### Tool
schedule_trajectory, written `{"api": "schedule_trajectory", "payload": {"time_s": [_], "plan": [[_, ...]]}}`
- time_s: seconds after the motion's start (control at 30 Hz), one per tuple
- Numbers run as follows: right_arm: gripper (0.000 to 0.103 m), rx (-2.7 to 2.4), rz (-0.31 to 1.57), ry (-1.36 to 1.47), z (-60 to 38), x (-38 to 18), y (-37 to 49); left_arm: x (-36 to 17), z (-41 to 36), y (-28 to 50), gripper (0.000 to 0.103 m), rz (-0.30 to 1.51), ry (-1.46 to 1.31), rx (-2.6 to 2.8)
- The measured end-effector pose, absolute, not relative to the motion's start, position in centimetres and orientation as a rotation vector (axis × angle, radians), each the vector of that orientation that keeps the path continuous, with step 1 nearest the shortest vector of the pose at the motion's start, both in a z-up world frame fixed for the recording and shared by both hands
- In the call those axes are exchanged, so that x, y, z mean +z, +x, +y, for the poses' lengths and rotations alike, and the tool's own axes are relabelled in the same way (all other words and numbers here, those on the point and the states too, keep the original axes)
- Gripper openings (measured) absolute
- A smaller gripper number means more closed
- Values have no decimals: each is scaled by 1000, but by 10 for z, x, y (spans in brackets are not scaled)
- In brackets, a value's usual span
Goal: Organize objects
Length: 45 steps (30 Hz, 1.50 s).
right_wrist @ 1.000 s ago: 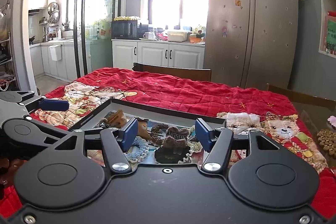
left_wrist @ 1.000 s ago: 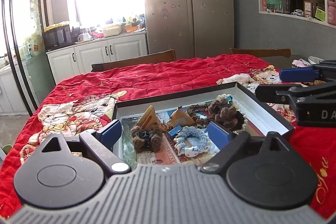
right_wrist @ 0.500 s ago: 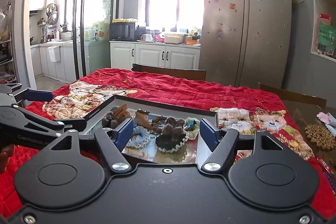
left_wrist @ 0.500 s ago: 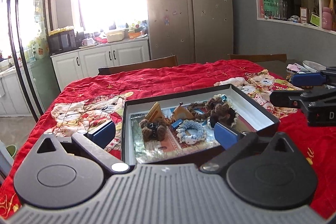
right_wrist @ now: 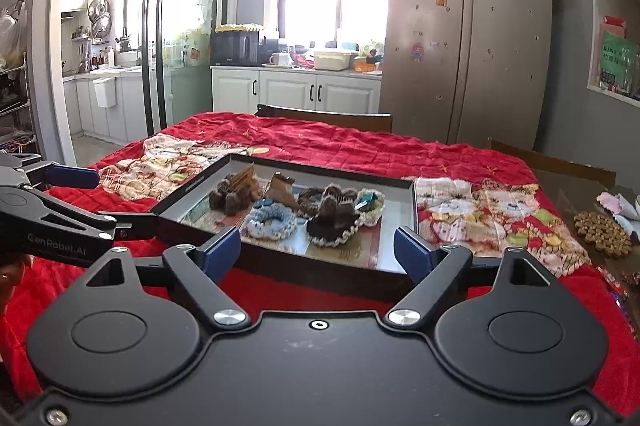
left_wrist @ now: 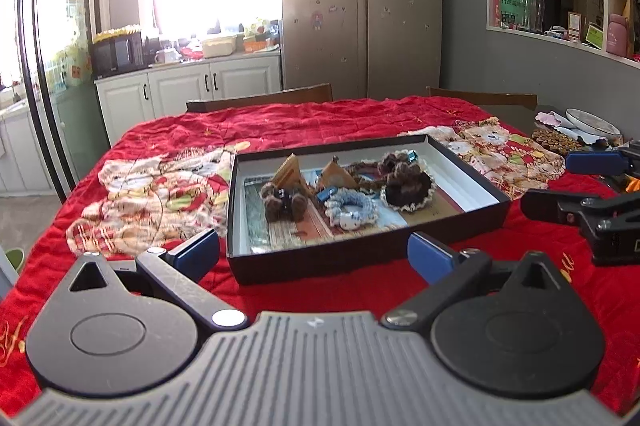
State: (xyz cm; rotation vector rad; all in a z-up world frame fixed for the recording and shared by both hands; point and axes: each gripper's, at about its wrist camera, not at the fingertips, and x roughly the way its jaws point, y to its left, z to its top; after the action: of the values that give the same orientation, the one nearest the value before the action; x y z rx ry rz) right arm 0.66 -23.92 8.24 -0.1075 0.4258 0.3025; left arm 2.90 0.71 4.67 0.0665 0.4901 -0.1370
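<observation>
A shallow black box (left_wrist: 360,258) with white inner walls lies on the red tablecloth (left_wrist: 304,126). Inside are a brown knitted bear (left_wrist: 282,202), a blue crocheted ring (left_wrist: 352,204), a dark brown crocheted piece with a cream rim (left_wrist: 406,186) and tan triangular pieces (left_wrist: 288,172). My left gripper (left_wrist: 314,255) stands wide open just short of the box's near wall, holding nothing. My right gripper (right_wrist: 317,252) is also back from the box (right_wrist: 414,210), its jaws opening with nothing gripped. Each gripper shows in the other's view: the right gripper (left_wrist: 576,184) and the left gripper (right_wrist: 108,200).
A brown beaded mat (right_wrist: 602,232) and a plate (left_wrist: 592,122) sit at the table's right end. Two wooden chairs (left_wrist: 260,98) stand along the far side. A fridge (right_wrist: 464,38) and white cabinets (right_wrist: 296,90) lie beyond.
Both grippers have drawn back from over the box toward the near table edge, so the box now lies ahead of the fingertips. The right jaws have spread wider; the left ones widened slightly.
</observation>
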Motion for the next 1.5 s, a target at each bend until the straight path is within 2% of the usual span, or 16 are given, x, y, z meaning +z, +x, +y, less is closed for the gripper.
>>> {"api": "schedule_trajectory", "payload": {"time_s": [0.13, 0.5, 1.5], "plan": [[91, 298, 447, -103, -239, 77, 3, 43, 9, 23, 103, 504, 54, -128], [95, 295, 476, -82, -240, 68, -7, 36, 10, 12, 103, 540, 28, -121], [97, 246, 531, -43, -245, 54, -10, 23, 5, 5, 103, 560, 29, -110]]}}
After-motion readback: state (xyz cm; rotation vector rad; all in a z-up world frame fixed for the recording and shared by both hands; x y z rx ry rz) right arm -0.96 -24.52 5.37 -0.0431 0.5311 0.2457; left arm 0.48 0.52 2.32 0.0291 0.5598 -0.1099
